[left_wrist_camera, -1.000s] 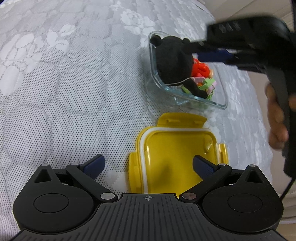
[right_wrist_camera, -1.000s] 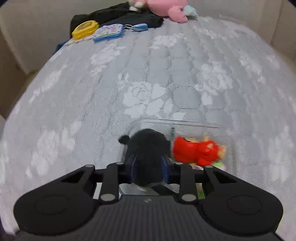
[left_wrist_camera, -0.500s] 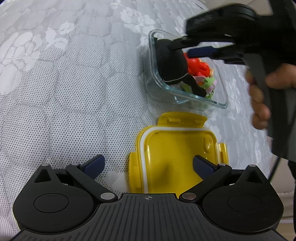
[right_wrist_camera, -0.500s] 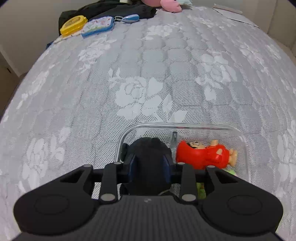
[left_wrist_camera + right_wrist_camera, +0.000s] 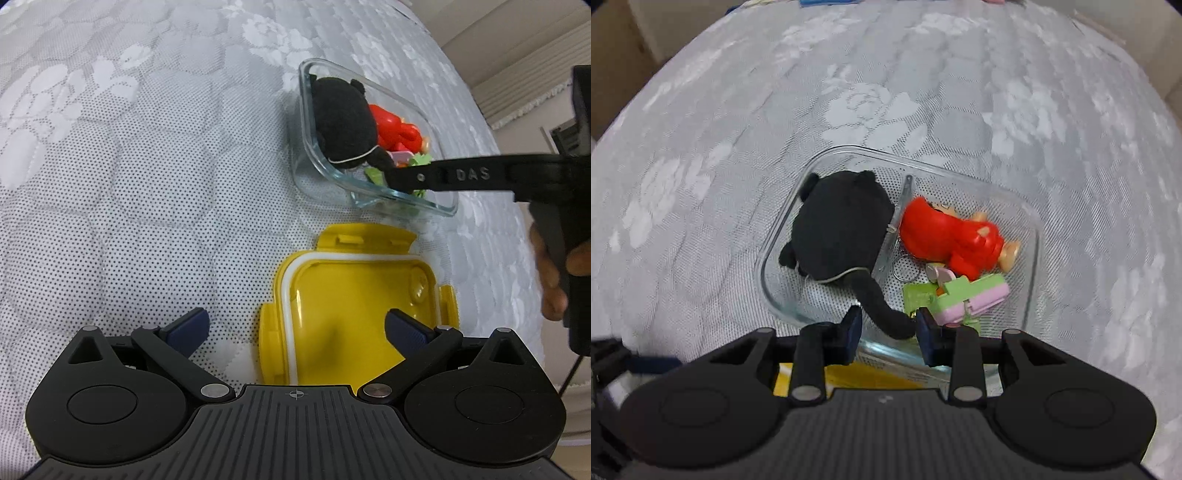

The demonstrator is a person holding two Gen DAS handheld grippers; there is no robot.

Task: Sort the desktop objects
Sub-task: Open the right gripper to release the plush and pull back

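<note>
A soft, light black plush [image 5: 842, 225] lies in the glass box [image 5: 1032, 236]; the right gripper [image 5: 888, 325], jaws parted, straddles its tail, the handiest hold. The left gripper [image 5: 295, 328] gapes over the yellow lid [image 5: 354, 295].

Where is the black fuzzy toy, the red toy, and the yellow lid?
black plush toy [image 5: 842, 225], right wrist view, middle of its round body.
red toy figure [image 5: 945, 236], right wrist view, on its red back.
yellow lid [image 5: 351, 306], left wrist view, its flat inner face.
</note>
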